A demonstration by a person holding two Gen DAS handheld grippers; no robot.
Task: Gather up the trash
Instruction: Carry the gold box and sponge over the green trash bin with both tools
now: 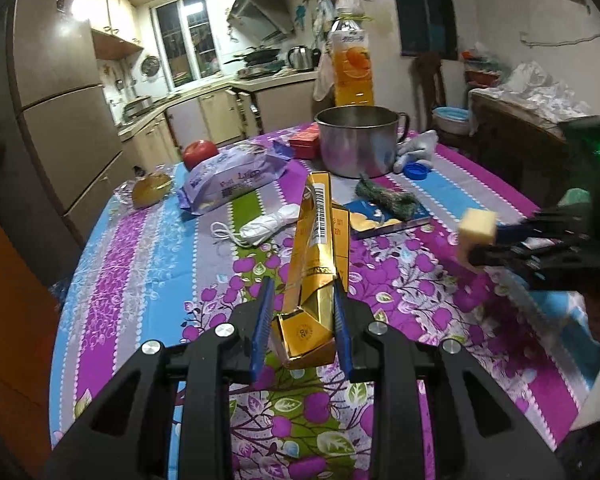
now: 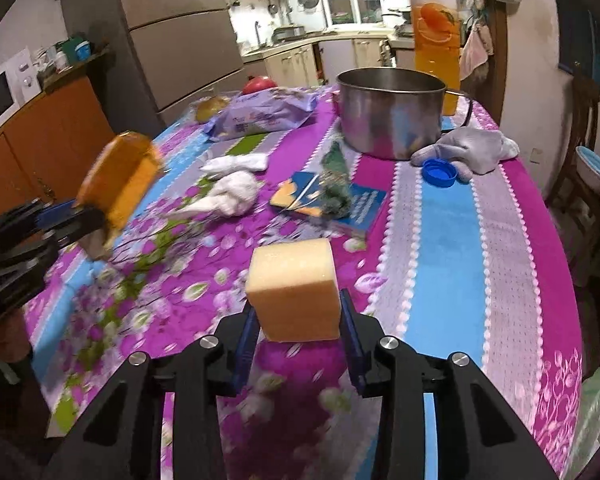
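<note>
Left wrist view: the left gripper (image 1: 300,312) is clamped on a crumpled gold box (image 1: 312,264), which stands up and forward between the blue pads, lifted off the tablecloth (image 1: 140,264).
Right wrist view: the right gripper (image 2: 300,336) is closed on a pale foam cube (image 2: 294,290), held above the near edge of the table.
Trash left on the table: a white wad (image 2: 232,196) and a white cloth (image 1: 272,220) near the middle, a blue bottle cap (image 2: 440,173) beside the pot (image 2: 392,112), and a blue packet (image 2: 336,204) with a green scrubber (image 1: 384,198) lying on it.
Step in hand, as judged: both pieces are picked up and need carrying to a bin; no bin shows in either view.
Doing it well: keep both jaws squeezed, since the box is thin and already buckled and could slip or fold; carry each piece high enough to clear the pot and the juice bottle (image 1: 350,68); release only when over the bin.
Left pose: level, pointing across the table toward its far edge, low over the near edge.
Right pose: to the right of the left one, angled inward; it appears blurred in the left view.
</note>
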